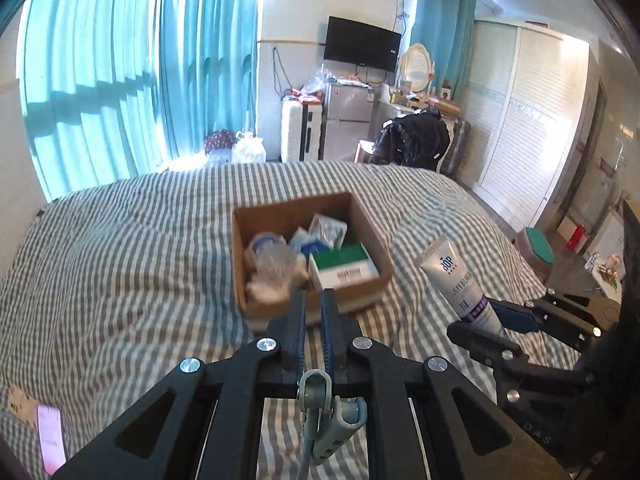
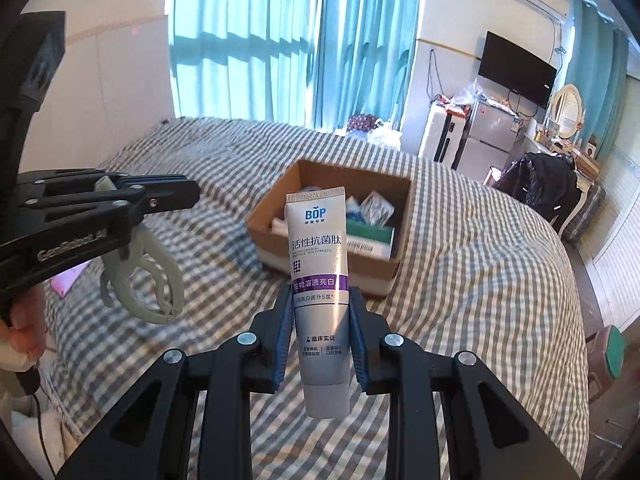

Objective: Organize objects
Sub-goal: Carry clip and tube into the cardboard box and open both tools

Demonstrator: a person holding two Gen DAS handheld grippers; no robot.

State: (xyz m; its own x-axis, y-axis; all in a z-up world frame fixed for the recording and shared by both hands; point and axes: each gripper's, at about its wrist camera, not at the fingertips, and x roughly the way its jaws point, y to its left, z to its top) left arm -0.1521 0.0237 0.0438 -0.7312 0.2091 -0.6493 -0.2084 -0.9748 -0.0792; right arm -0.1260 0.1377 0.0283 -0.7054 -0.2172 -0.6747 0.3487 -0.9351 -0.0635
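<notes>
While left fingers (image 1: 314,300) pinch a clip (image 2: 140,276), right fingers (image 2: 320,300) clamp toothpaste (image 2: 318,256).

Left wrist view: mounted behind the left claw (image 1: 315,300), angled down across the grey-and-white checked bed (image 1: 120,264) toward the open brown cardboard box (image 1: 372,240), fairly near. Right wrist view: behind the right claw (image 2: 320,300), facing the same way from further right. Shared: bed, box, long turquoise curtains (image 1: 120,80), each other's claw at the edge.
</notes>
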